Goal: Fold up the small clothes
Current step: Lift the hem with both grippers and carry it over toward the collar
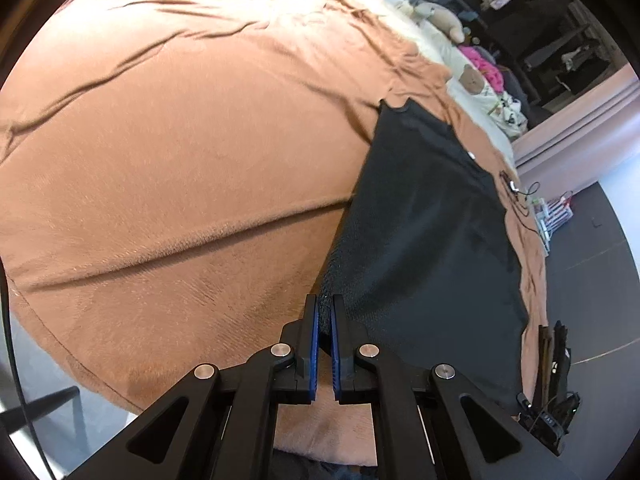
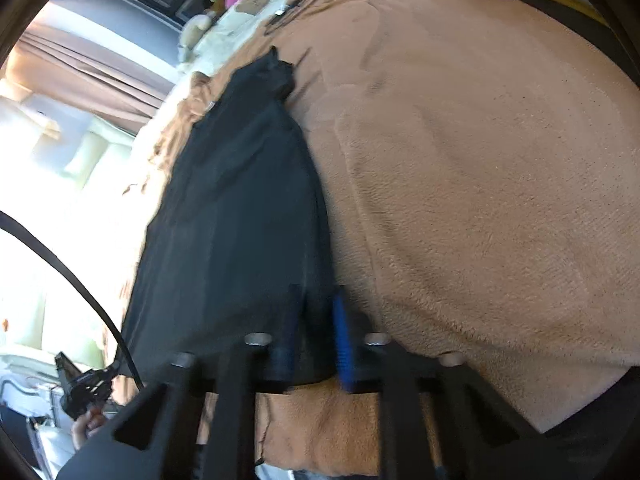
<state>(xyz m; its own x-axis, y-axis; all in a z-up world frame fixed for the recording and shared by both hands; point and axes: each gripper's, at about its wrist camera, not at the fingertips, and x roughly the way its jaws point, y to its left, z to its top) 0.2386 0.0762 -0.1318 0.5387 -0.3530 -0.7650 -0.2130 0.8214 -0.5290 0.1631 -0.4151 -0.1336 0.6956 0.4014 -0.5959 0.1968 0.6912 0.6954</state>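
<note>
A black garment (image 1: 432, 232) lies spread lengthwise on a brown plush blanket (image 1: 180, 140) that covers a bed. My left gripper (image 1: 325, 300) is shut on the garment's near left corner, with a fold of black fabric pinched between the blue pads. In the right wrist view, which is blurred, the same garment (image 2: 240, 200) runs away from me across the blanket (image 2: 480, 160). My right gripper (image 2: 318, 300) is shut on the garment's near right edge, with dark cloth between its fingers. The garment's far end comes to a point near the blanket's edge.
Stuffed toys (image 1: 440, 16) and a pink bundle (image 1: 484, 66) lie at the far end of the bed. A thin cable (image 1: 516, 188) rests by the garment's far side. Curtains (image 2: 92, 68) and dark floor (image 1: 592, 248) lie beyond the bed. A hand (image 2: 86, 424) shows at lower left.
</note>
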